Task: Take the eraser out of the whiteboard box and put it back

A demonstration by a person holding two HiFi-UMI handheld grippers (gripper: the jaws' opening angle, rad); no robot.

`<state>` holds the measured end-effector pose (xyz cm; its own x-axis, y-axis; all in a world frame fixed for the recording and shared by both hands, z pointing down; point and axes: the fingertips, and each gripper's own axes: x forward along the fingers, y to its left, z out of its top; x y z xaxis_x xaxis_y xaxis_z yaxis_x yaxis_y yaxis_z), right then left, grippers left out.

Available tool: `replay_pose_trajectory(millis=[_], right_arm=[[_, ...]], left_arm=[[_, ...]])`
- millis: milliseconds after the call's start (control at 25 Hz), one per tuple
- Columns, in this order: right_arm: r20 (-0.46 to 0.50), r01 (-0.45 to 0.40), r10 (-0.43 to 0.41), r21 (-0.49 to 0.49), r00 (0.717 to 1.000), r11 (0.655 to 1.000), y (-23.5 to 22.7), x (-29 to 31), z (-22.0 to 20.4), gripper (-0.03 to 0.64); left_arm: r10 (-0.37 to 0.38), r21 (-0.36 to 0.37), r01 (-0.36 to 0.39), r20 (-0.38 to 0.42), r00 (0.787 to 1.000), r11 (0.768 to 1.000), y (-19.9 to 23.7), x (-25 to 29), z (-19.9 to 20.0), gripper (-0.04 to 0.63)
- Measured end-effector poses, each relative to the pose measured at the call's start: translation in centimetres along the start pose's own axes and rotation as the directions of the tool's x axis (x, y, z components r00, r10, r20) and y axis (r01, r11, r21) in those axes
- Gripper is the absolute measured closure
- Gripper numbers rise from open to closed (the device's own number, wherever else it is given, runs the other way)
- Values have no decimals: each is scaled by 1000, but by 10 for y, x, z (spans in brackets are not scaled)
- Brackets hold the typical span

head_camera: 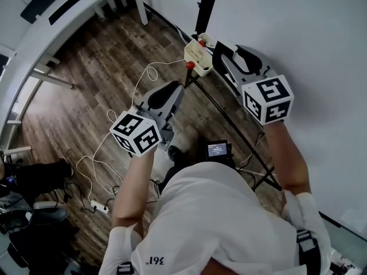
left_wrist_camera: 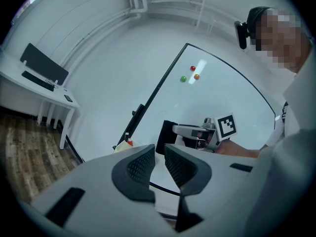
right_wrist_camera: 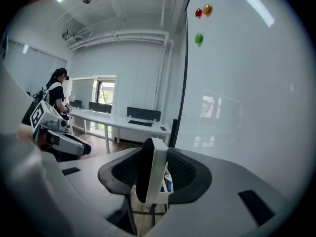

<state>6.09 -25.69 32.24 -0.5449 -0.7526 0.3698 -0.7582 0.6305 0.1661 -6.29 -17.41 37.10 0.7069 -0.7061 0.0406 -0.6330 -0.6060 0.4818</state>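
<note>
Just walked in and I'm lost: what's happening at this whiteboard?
A person stands at the whiteboard with a gripper in each hand. The right gripper is shut on the eraser, its fingers pressing both sides, and holds it out of the box, close by it. The left gripper is empty, its fingers slightly apart, off to the side. The eraser is not yet back in the box.

Only "361°" could be read, printed in dark figures on the person's white fabric T-shirt (head_camera: 223,222), seen upside down.
</note>
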Motion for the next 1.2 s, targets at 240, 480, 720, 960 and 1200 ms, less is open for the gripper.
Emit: replay_pose_trajectory(millis=[240, 480, 720, 960, 1200], right_arm=[[-29, -7, 7, -2, 1000, 1000, -1, 27, -5, 443], [-57, -19, 19, -3, 998, 1000, 0, 55, -13, 443], [-88, -23, 23, -4, 996, 1000, 4, 76, -22, 443], [-141, -20, 18, -15, 990, 1000, 9, 95, -39, 443], [-191, -21, 17, -19, 981, 1000, 12, 109, -58, 443]], left_arm=[[5, 5, -5, -1, 1000, 1000, 9, 11, 0, 545], [8, 30, -8, -12, 1000, 1000, 21, 26, -6, 545], [20, -2, -20, -38, 999, 1000, 35, 34, -19, 542], [10, -24, -11, -61, 998, 1000, 37, 32, -30, 497], [7, -36, -10, -70, 998, 999, 40, 31, -35, 497]])
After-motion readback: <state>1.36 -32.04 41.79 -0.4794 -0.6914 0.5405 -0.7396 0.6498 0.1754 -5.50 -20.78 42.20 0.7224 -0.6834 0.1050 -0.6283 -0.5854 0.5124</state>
